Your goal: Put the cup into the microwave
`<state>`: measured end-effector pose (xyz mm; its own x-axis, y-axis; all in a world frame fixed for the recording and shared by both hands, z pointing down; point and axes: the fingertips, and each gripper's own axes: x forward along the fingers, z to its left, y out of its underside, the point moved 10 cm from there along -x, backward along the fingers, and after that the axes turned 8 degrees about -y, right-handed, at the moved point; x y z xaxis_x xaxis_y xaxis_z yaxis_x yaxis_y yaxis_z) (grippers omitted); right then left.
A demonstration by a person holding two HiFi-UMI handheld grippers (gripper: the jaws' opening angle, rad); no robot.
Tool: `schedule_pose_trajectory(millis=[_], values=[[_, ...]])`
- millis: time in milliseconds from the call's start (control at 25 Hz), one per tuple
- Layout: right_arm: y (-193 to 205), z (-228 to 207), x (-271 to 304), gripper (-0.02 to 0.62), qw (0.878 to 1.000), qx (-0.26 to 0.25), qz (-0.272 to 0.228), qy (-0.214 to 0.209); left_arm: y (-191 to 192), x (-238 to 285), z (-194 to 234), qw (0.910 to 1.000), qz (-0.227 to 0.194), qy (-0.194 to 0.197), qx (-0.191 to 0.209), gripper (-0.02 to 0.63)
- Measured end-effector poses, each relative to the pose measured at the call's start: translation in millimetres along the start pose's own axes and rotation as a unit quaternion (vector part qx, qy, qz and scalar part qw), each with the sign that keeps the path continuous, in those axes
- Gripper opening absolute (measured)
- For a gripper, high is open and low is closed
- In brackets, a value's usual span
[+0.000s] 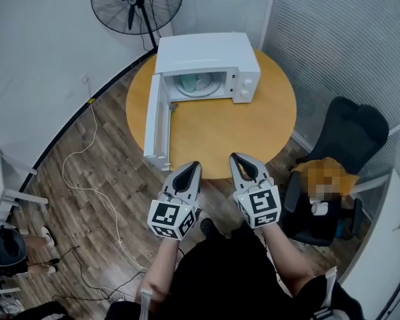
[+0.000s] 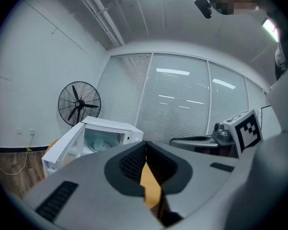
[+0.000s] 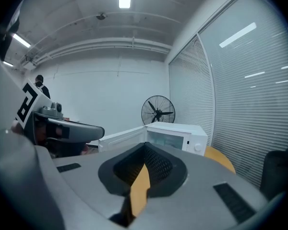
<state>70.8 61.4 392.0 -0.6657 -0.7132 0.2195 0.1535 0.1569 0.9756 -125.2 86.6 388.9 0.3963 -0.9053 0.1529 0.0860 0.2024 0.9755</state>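
The white microwave (image 1: pixel 207 55) stands at the far side of the round wooden table (image 1: pixel 247 129), its door (image 1: pixel 155 122) swung wide open to the left. Inside it, on the turntable, sits a pale green cup (image 1: pixel 197 83), also visible in the left gripper view as the cup (image 2: pixel 99 143). My left gripper (image 1: pixel 195 166) and right gripper (image 1: pixel 235 157) hover side by side over the table's near edge, well short of the microwave. Both are shut with nothing between their jaws, as the left gripper (image 2: pixel 145 146) and right gripper (image 3: pixel 145 150) show in their own views.
A black standing fan (image 1: pixel 137 2) is behind the microwave by the wall. A black office chair (image 1: pixel 347 139) stands to the table's right, next to a blurred patch. A white cable (image 1: pixel 80 179) trails over the wood floor at left. Glass walls with blinds close the right side.
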Motion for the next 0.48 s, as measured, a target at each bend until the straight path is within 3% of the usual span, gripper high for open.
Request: schedule_pose_trajectory(millis=[480], values=[[0.3, -5.2, -10.5, 0.009, 1.000, -0.016, 0.004, 0.005, 3.2, 10.9, -9.5, 0.9999, 0.006, 0.011, 0.002, -0.003]])
